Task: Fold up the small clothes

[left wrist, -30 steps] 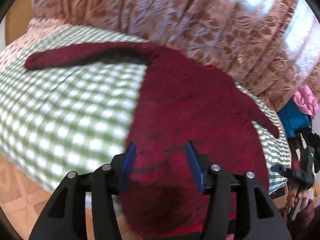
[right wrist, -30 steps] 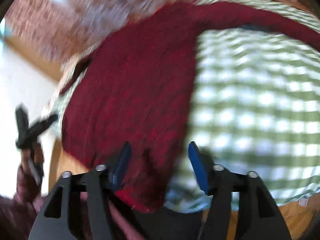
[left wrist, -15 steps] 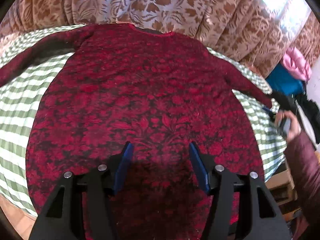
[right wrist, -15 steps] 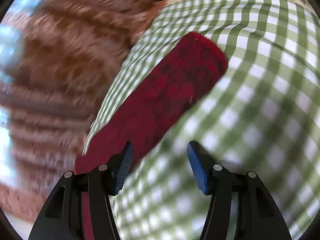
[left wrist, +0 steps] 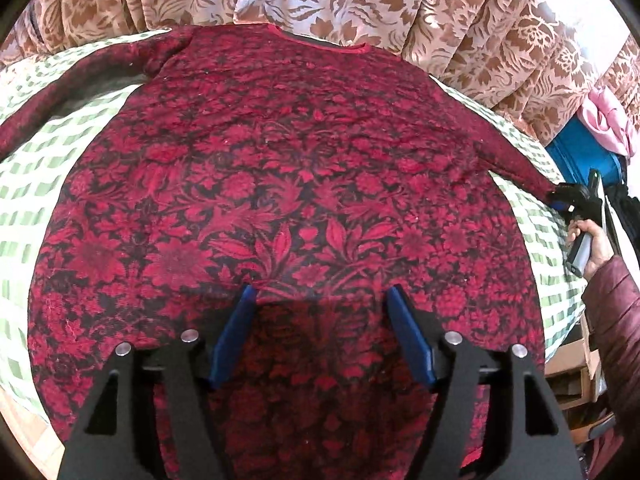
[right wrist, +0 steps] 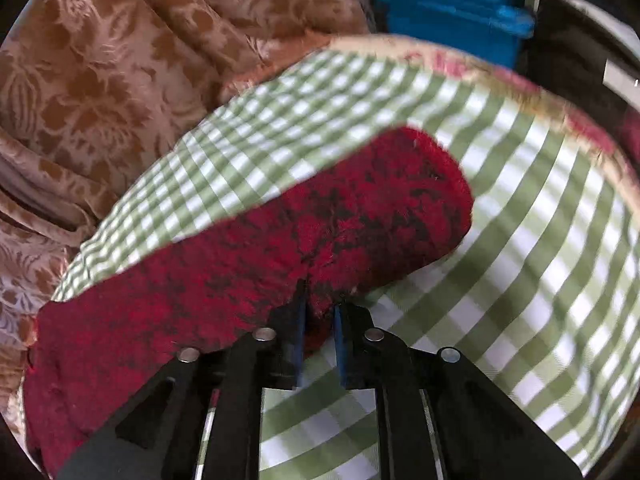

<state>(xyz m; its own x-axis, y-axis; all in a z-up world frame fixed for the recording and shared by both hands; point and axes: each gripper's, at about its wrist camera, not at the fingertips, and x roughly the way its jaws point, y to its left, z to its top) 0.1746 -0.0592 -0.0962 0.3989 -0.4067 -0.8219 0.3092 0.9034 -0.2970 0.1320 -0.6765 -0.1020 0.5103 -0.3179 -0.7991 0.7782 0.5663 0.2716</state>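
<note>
Red top (left wrist: 288, 184) spread flat across checked cover (left wrist: 36, 184). Right gripper (right wrist: 319, 322) closing on sleeve (right wrist: 320, 236) edge; left gripper (left wrist: 318, 332) opening, empty. Shallow bite risks slipping mid-fold.

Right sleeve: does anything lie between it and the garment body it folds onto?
Nothing visible: bare checked cloth surrounds the sleeve, which the closing right hand-held gripper pinches; the garment body lies flat and uncovered.

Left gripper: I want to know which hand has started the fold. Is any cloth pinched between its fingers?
No. The left gripper hangs open above the red top, its jaws opening, with nothing pinched between them.
</note>
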